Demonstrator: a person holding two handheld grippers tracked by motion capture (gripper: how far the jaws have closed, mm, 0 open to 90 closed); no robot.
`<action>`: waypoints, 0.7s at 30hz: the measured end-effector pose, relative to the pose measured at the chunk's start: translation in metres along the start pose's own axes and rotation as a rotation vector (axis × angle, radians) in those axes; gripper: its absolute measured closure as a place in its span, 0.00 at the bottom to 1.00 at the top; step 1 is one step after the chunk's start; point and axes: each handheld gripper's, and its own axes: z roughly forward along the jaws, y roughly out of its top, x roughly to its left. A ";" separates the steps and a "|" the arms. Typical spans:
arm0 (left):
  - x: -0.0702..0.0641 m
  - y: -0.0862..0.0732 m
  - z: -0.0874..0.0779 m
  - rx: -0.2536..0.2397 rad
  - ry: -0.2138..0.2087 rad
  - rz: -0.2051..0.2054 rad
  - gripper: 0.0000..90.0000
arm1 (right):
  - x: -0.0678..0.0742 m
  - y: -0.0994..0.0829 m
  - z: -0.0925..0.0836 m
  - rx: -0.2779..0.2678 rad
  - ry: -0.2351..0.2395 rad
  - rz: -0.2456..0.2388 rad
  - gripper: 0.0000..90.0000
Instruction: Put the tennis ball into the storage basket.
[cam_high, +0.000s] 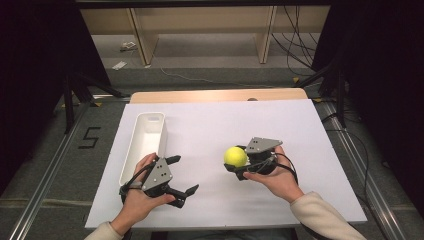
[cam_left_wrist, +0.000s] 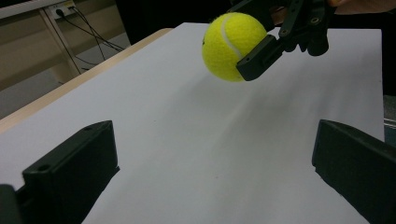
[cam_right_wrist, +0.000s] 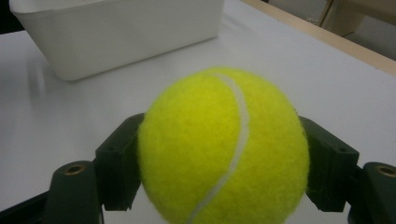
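Note:
A yellow tennis ball (cam_high: 235, 156) is held a little above the white table sheet, with my right gripper (cam_high: 237, 161) shut on it. The right gripper view has the ball (cam_right_wrist: 224, 147) up close, clamped between both black jaws. My left gripper (cam_high: 182, 174) stands open near the front left with nothing between its jaws. From the left gripper view, the ball (cam_left_wrist: 232, 45) and the right gripper (cam_left_wrist: 252, 51) hang ahead, above the sheet.
A long white bin (cam_high: 141, 145) lies at the left of the white sheet (cam_high: 215, 125), just beyond my left hand; it looks empty. The bin (cam_right_wrist: 116, 32) shows behind the ball in the right gripper view. The wooden table edge (cam_high: 215, 95) runs along the back.

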 end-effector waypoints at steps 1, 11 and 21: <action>0.000 0.000 0.000 0.000 0.000 0.000 0.00 | 0.000 0.000 0.000 0.000 0.000 0.000 0.30; 0.000 0.000 0.000 0.002 0.002 -0.004 0.00 | 0.001 0.005 0.001 -0.014 -0.002 -0.008 0.30; 0.000 0.000 0.000 0.003 0.001 -0.003 0.00 | 0.000 0.006 0.001 -0.017 -0.004 -0.008 0.30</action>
